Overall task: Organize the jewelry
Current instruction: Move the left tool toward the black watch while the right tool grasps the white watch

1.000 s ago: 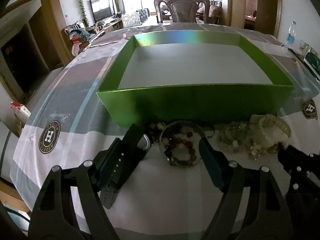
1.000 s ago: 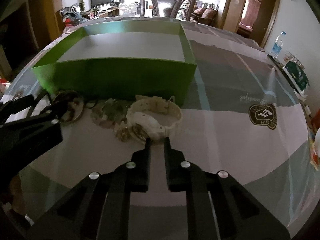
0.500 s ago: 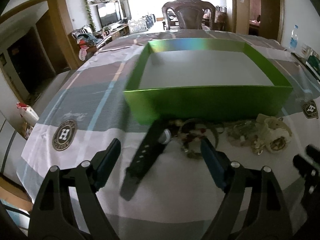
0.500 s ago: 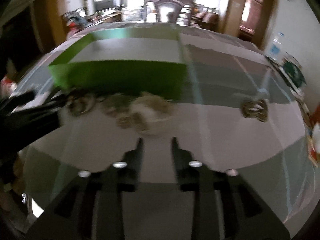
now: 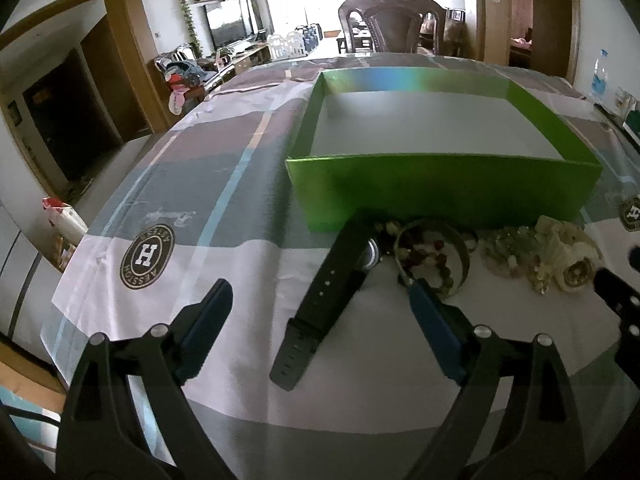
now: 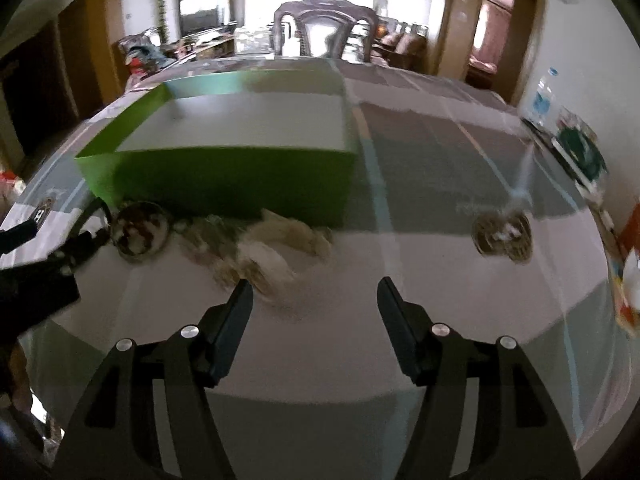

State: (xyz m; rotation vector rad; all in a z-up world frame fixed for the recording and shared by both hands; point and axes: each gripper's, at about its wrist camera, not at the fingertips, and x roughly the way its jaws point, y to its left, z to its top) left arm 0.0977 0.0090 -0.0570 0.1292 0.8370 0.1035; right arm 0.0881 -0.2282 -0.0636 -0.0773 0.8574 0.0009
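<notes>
A green box (image 5: 440,188) sits on the worktop (image 5: 240,264), which has a striped cloth on it. The box is open on top, and only its pale floor shows inside.

The jewelry lies in a row just in front of the box's near wall. In the left wrist view, a black watch (image 5: 328,288) lies flat, with its strap running down toward 7 o'clock. At about 3 o'clock from the watch face is a round bangle (image 5: 460,240) with dark red beads (image 5: 424,252) inside it. Further toward 3 o'clock is a pile of pale beads (image 5: 508,248) and a cream watch (image 5: 568,256).

The left hand-held gripper (image 5: 320,292) is wide apart and opening more. The black strap lies between its fingers, but they do not touch it.

The right hand-held gripper (image 6: 314,290) is also opening and grips nothing. The blurry cream watch (image 6: 280,248) lies just past its left finger, at about 11 o'clock from the tips.
</notes>
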